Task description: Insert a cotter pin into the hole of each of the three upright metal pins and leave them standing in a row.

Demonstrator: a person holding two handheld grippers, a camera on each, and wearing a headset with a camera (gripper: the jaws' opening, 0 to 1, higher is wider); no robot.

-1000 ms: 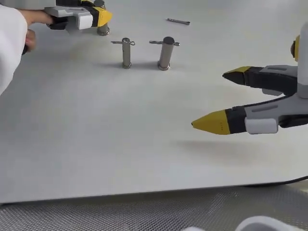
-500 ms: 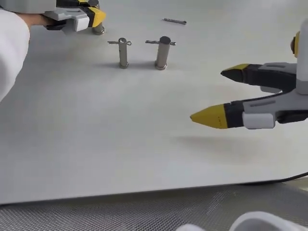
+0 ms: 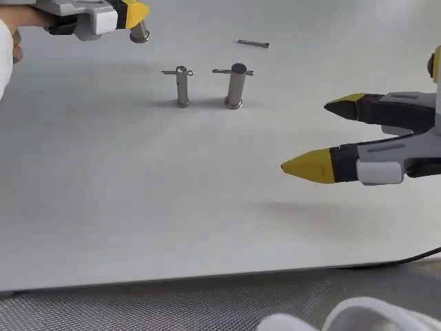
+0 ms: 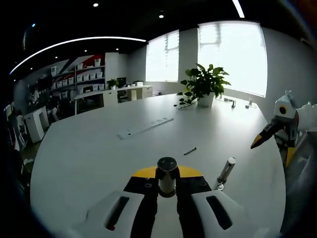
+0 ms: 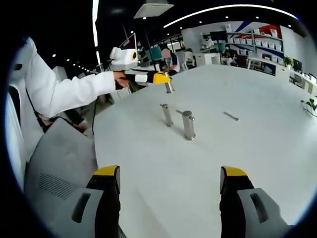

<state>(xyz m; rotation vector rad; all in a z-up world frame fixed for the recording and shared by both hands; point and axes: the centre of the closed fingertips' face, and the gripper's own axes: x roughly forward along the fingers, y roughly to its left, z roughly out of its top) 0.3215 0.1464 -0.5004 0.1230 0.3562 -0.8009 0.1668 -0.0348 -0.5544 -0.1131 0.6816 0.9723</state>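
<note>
Since a second ago the grey-and-black, yellow-tipped left gripper (image 3: 134, 15) has carried the short bare steel pin (image 4: 167, 179) it is clamped on farther toward the bench's far left corner, away from its two neighbours. The slight drop of the whole head view is our own head moving. We work on a broad white bench (image 3: 207, 227). Over its right side the matching right gripper (image 3: 304, 136) hangs with jaws spread wide and nothing between them, well apart from every part. Toward the far edge two upright steel pins stand side by side, the thinner one (image 3: 182, 86) on the left and the thicker one (image 3: 236, 86) on the right, each already with a cotter pin through its head. Beyond the thicker one, nearer the far edge, the last loose cotter pin (image 3: 253, 43) lies flat, well apart from both grippers. We judge two of the three pins done and the third in hand. The left jaws hold the bare steel pin by its upper part, and we cannot tell whether its foot touches the bench. Next, we think, the right gripper must reach across, pinch the loose cotter pin by one end and thread it through the held pin's hole, which we cannot make out, while the left steadies it. That pin then needs setting down in line with the other two.
</note>
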